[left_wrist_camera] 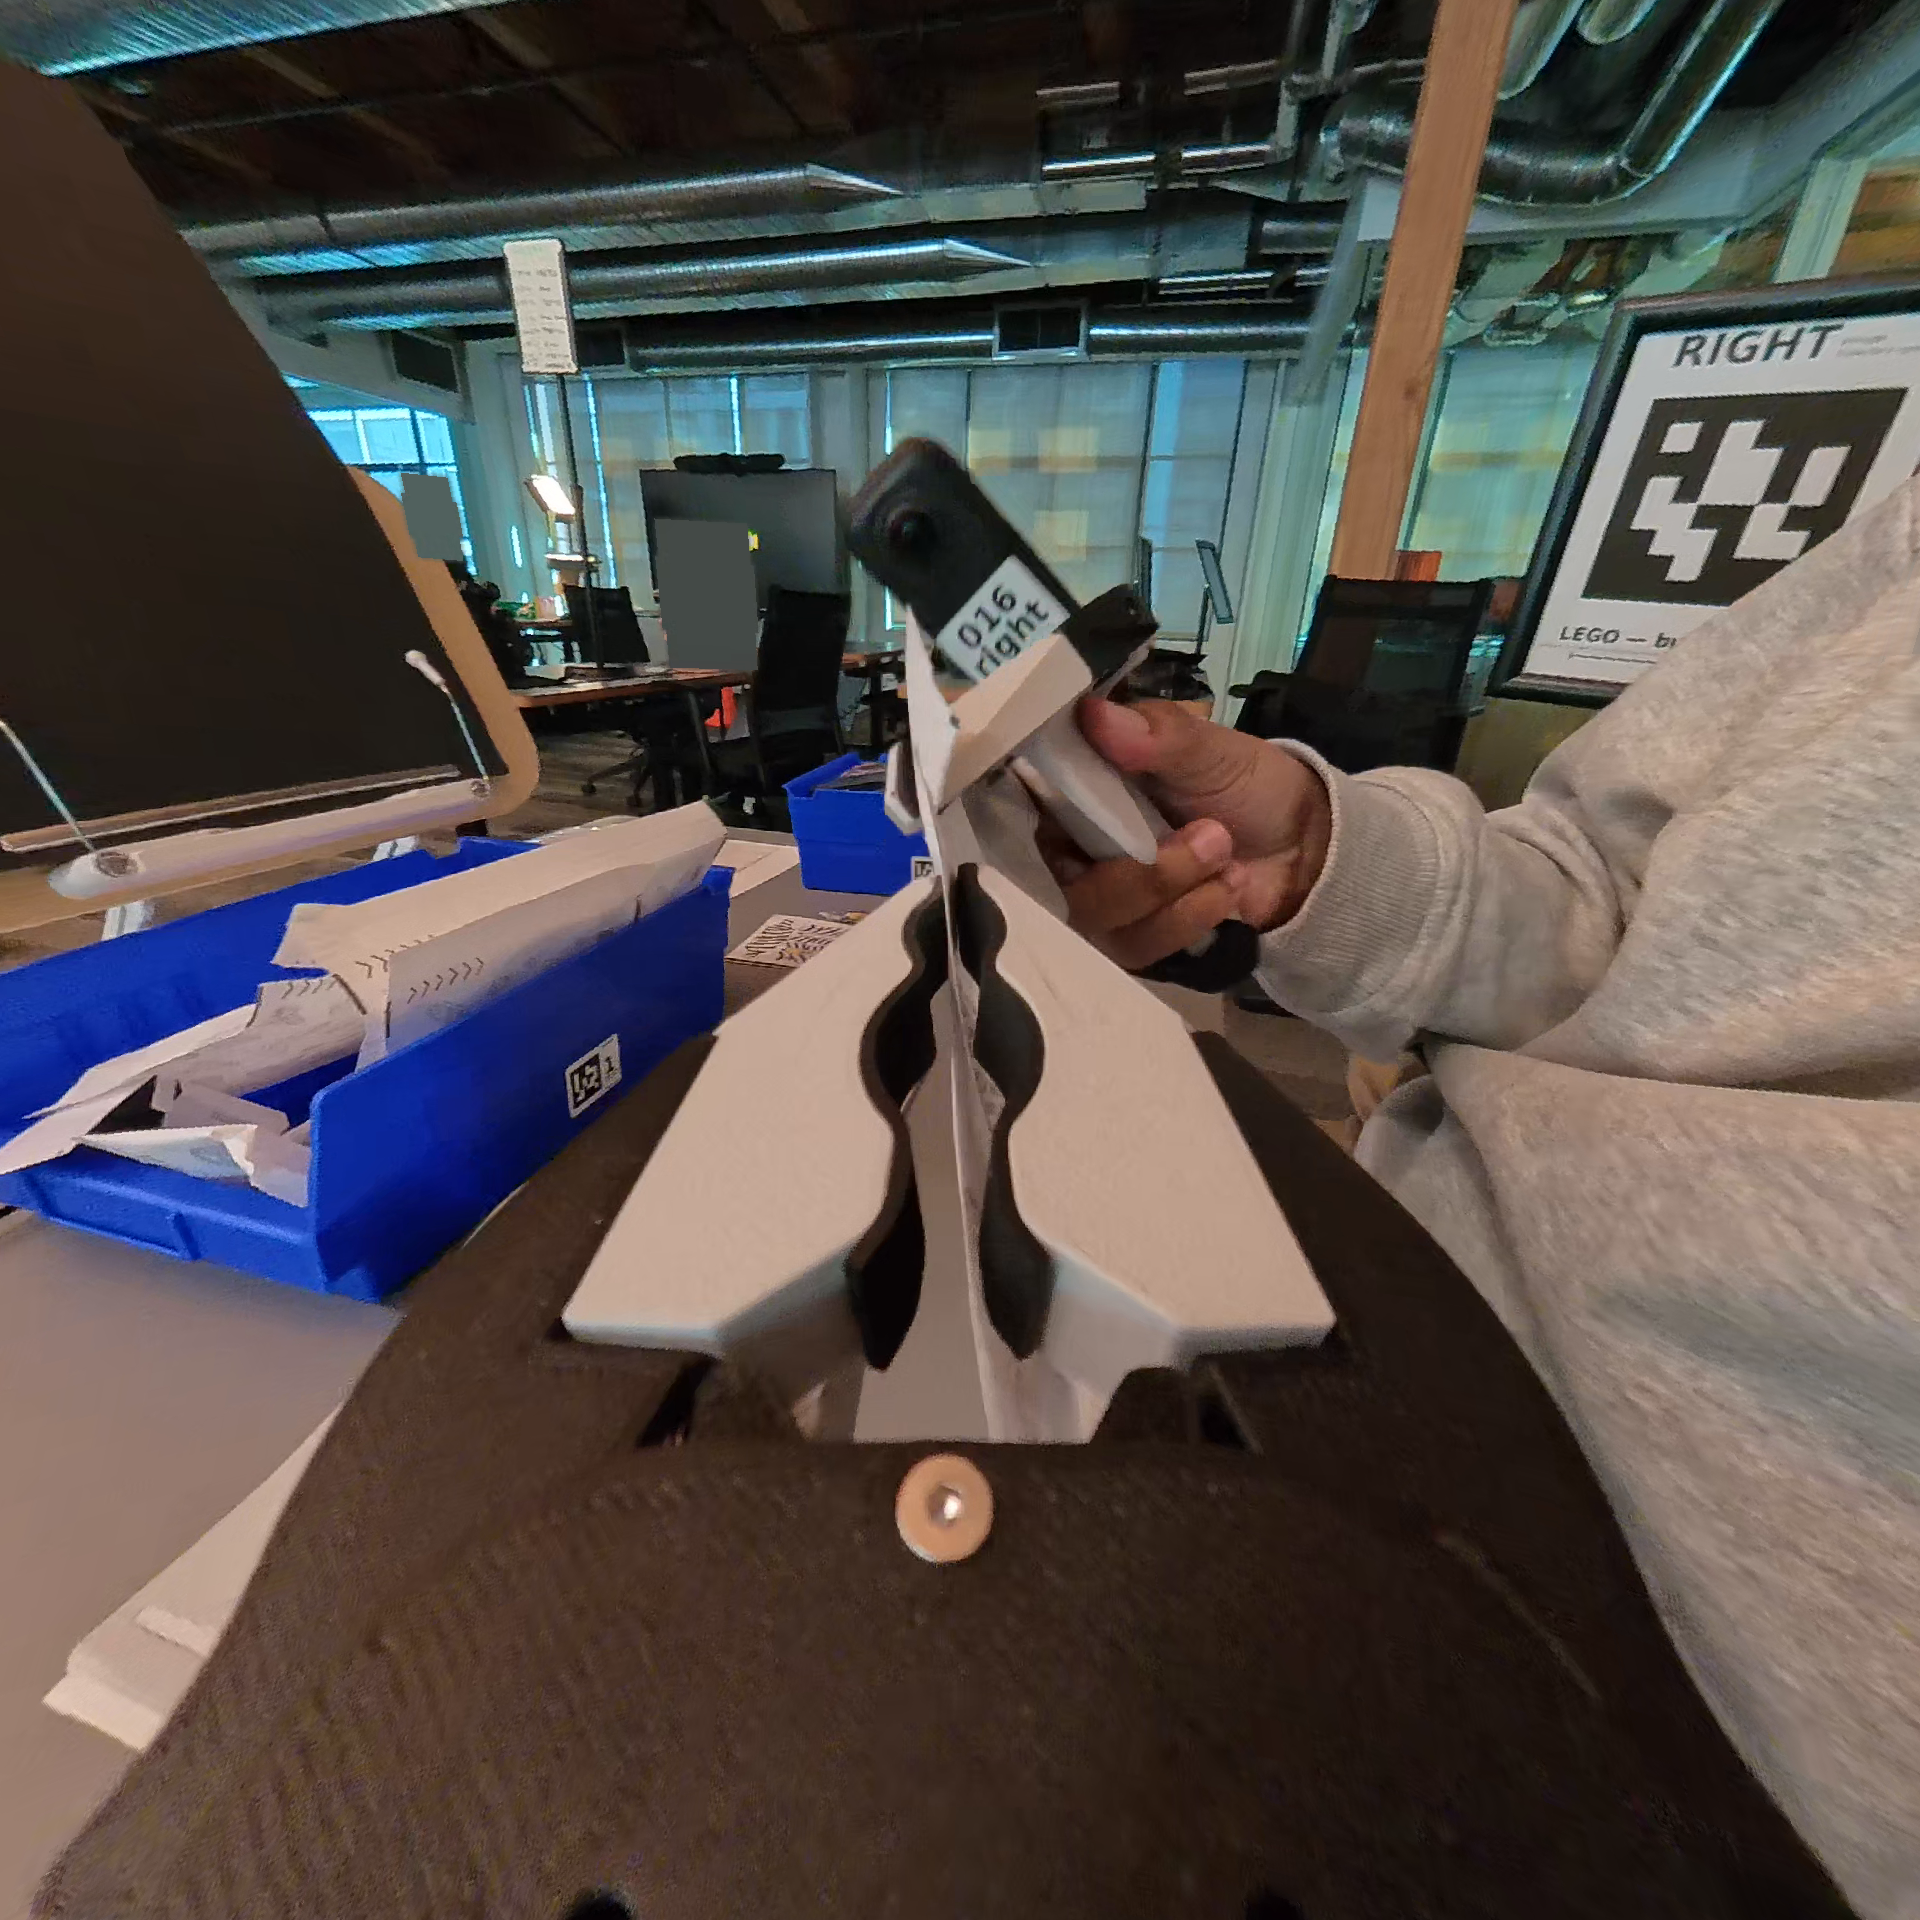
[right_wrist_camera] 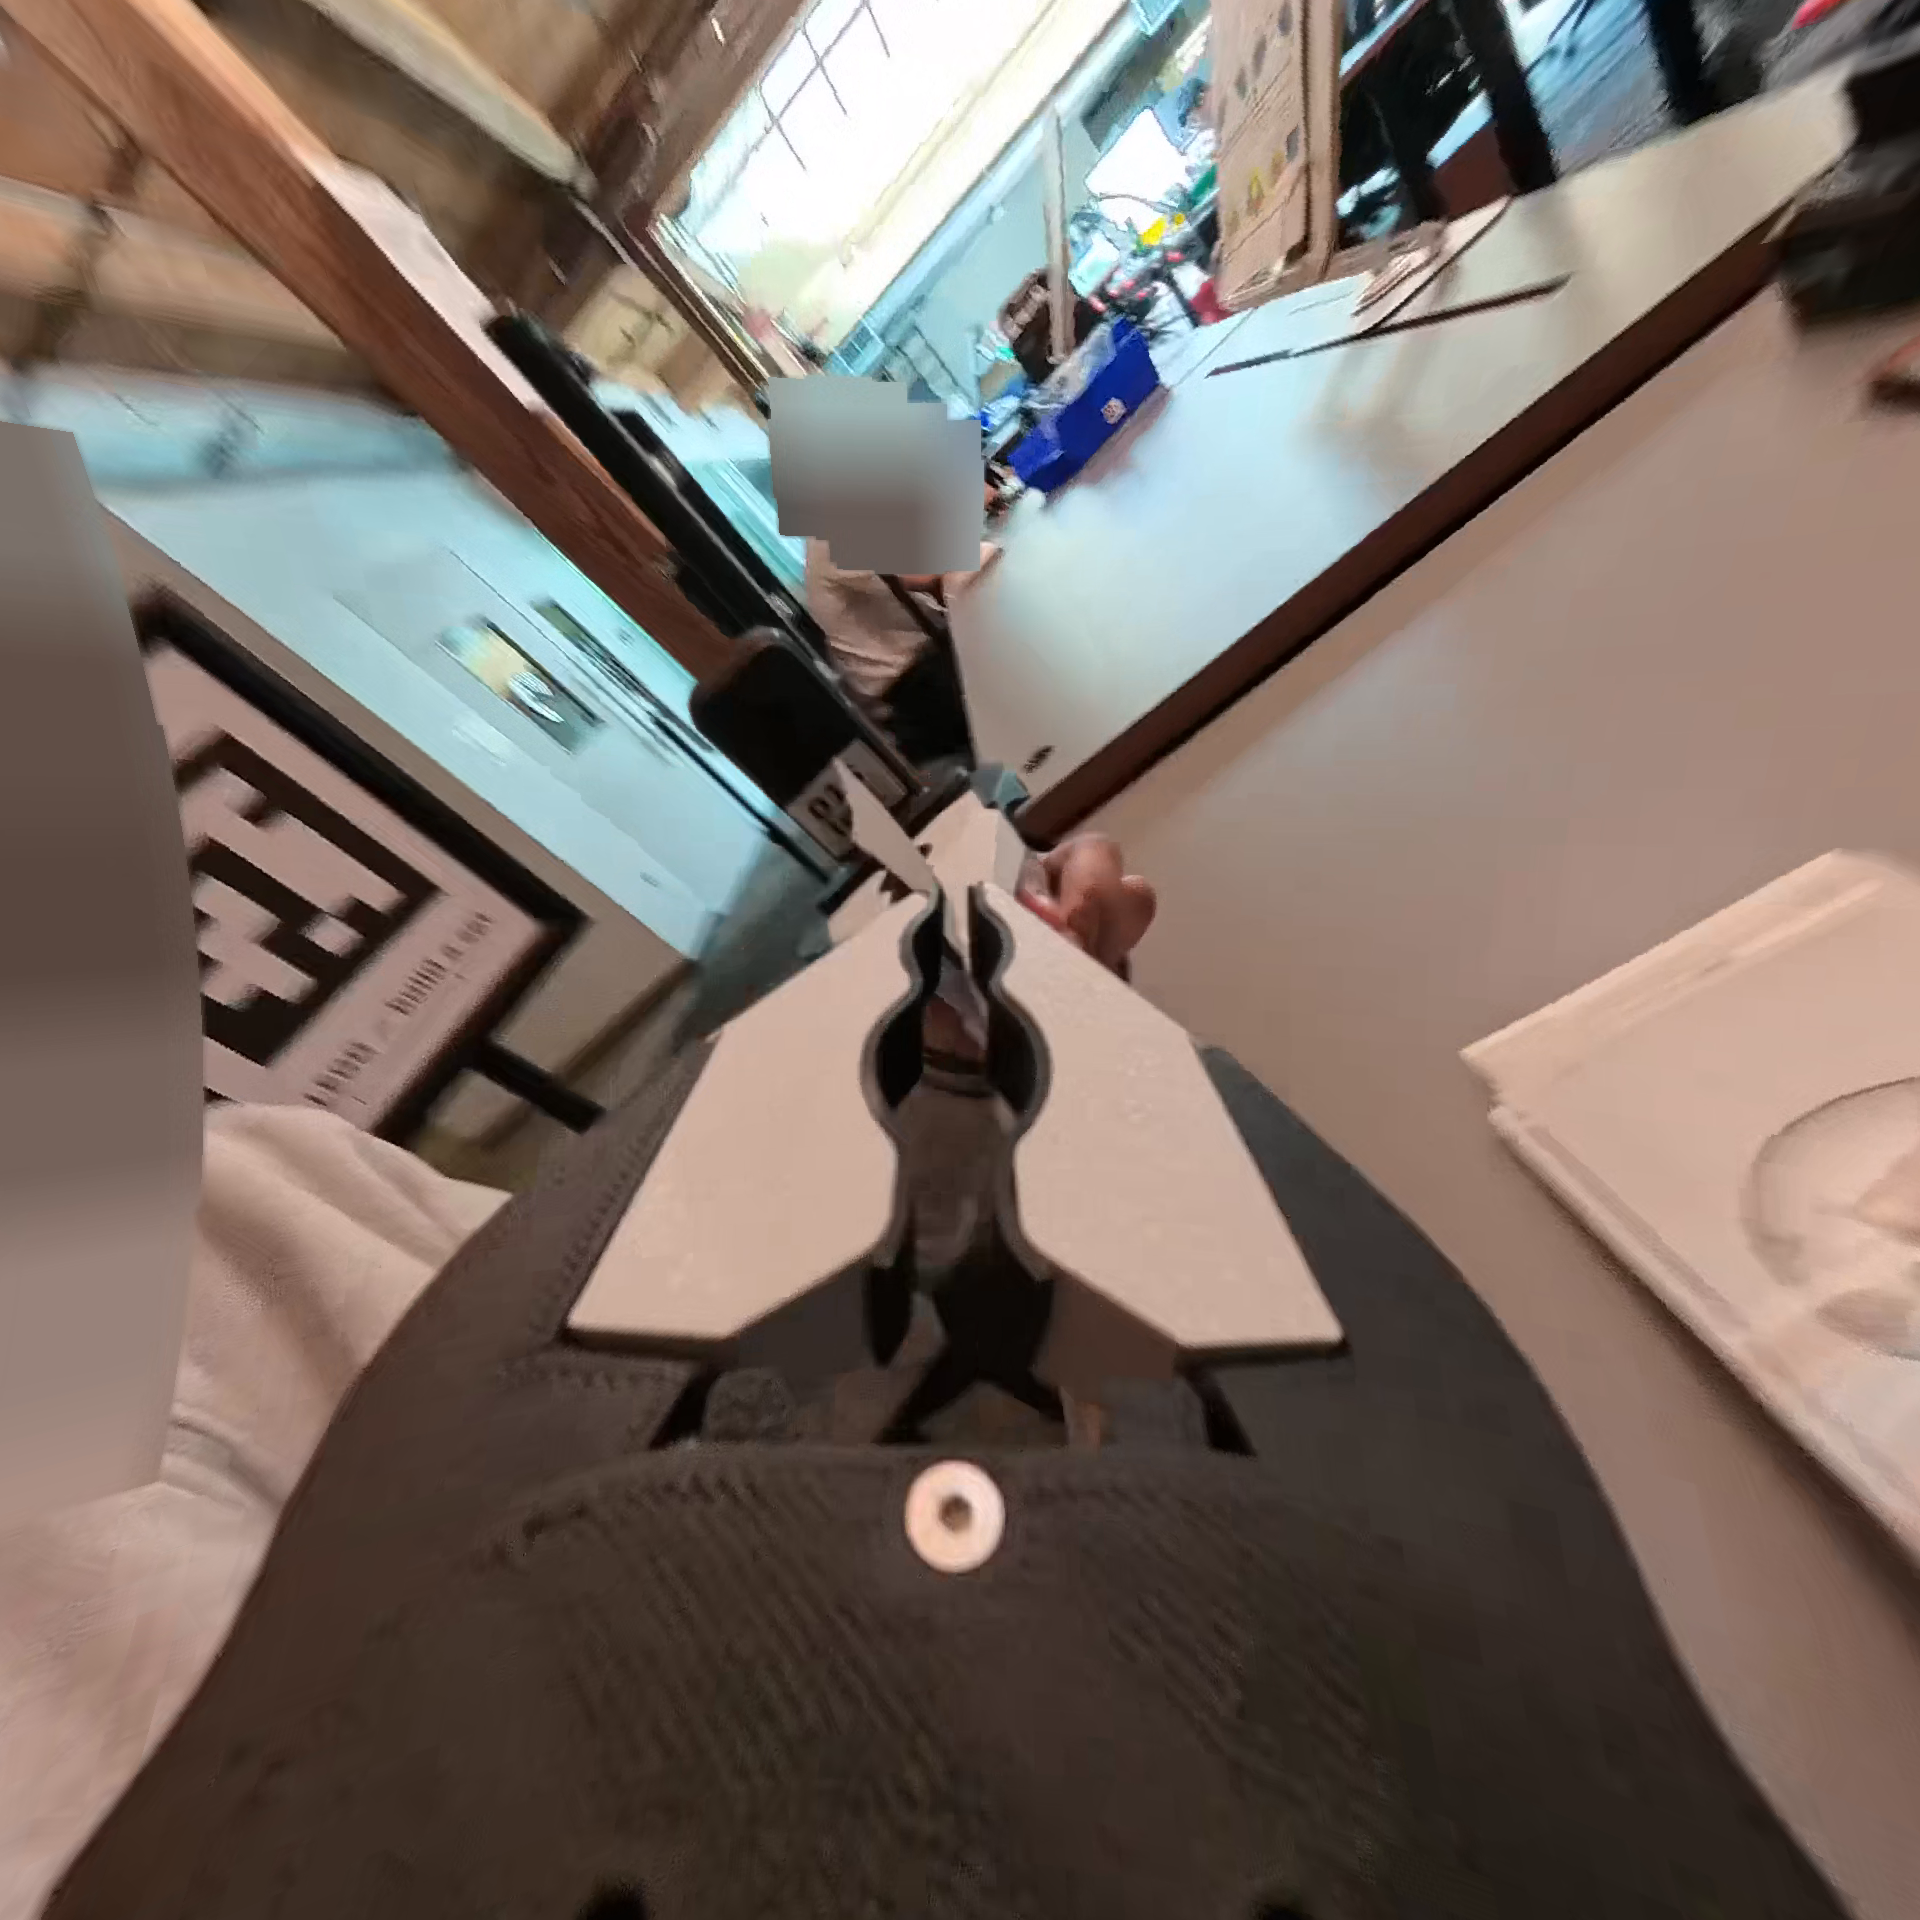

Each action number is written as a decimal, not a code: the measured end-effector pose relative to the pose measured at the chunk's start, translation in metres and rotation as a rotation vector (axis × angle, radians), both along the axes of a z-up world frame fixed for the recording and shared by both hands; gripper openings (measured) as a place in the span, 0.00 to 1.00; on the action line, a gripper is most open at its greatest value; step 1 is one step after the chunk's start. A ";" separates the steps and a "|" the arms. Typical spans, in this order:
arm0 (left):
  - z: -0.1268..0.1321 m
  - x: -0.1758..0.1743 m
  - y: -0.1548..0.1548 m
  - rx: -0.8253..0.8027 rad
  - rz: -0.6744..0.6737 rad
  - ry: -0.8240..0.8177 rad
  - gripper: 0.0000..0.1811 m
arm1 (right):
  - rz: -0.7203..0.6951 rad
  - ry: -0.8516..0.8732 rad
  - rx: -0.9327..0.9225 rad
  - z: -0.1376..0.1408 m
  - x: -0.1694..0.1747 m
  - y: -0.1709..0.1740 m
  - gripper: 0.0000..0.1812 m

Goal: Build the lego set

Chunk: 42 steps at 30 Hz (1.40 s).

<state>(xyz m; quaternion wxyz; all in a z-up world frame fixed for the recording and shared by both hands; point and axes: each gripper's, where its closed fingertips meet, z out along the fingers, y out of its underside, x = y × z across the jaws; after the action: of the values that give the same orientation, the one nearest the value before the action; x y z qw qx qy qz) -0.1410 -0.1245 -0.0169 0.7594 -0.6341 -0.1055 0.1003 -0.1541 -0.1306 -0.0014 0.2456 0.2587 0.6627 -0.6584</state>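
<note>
White paper, a thin bag [left_wrist_camera: 961, 1049] by the look of it, runs edge-on between the fingers of the left hand-held gripper [left_wrist_camera: 954, 914], which is pinched narrow on it. Its long axis follows the fingers forward and up to the right hand-held gripper [left_wrist_camera: 940, 769], which meets it tip to tip and seems to clamp the far end, with a hand [left_wrist_camera: 1174, 831] around its handle. So both sit on the same strip, the left on the nearer stretch, the right farther along.

My guess is that this is a parts bag being torn open, and the next move turns on pulling the two ends apart across that line.

In the right wrist view, its own gripper [right_wrist_camera: 956, 914] is nearly closed with something pale in the gap, too blurred to name; the left gripper sits just beyond its tips.

Only the left view shows the blue bin [left_wrist_camera: 499, 1122] full of torn paper on the worktop [left_wrist_camera: 156, 1403]. Only the right view shows a white booklet [right_wrist_camera: 1683, 1091] lying flat, well apart.
</note>
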 end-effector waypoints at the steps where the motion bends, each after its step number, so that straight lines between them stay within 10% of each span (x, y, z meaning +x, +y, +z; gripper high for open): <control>1: 0.001 0.002 0.000 0.007 -0.016 -0.005 0.00 | -0.022 0.085 0.034 0.003 -0.001 0.001 0.05; 7: 0.003 0.008 0.001 0.020 -0.067 -0.022 0.00 | 0.045 0.414 0.201 0.011 0.014 -0.002 0.19; 13: 0.003 0.011 0.000 0.026 -0.090 -0.026 0.00 | 0.135 0.500 0.303 0.001 0.020 -0.006 0.00; 25: 0.003 -0.001 0.000 0.035 0.004 0.010 0.00 | 0.080 0.094 0.087 0.003 0.002 -0.007 0.00; 42: -0.005 -0.010 -0.005 -0.023 0.079 0.023 0.00 | -0.075 -0.037 -0.026 -0.002 -0.025 -0.005 0.00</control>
<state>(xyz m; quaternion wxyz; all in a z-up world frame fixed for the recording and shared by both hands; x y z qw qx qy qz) -0.1510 -0.1298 -0.0223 0.7486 -0.6371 -0.1205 0.1384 -0.1790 -0.1351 -0.0035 0.2366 0.2922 0.6393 -0.6708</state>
